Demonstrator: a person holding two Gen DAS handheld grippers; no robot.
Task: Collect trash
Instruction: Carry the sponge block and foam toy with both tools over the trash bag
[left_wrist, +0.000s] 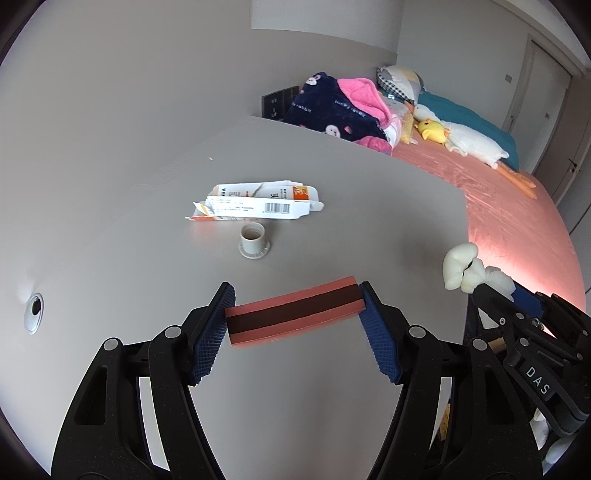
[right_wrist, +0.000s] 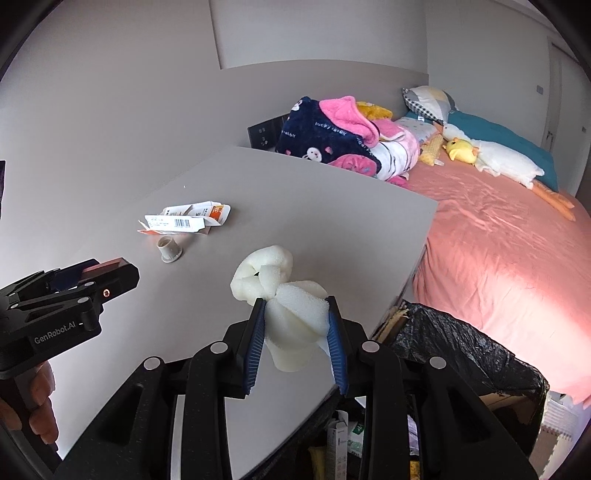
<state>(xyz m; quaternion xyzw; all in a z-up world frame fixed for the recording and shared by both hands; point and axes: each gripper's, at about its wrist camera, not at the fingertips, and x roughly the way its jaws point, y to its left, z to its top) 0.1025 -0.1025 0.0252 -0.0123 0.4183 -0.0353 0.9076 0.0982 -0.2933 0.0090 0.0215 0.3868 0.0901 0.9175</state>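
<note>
The grey table (right_wrist: 332, 206) stands beside the bed, and a bin lined with a black bag (right_wrist: 461, 350) sits at its near corner, probably to take whatever is cleared off; the right gripper (right_wrist: 295, 325) pinches a twisted lump of white foam (right_wrist: 291, 314) narrowly, above the table edge near that bin; the left gripper (left_wrist: 297, 314) spans a pink-and-black striped box (left_wrist: 295, 314) end to end, half open; a torn carton (left_wrist: 255, 205) and small grey cup (left_wrist: 254, 240) remain on the table.
</note>
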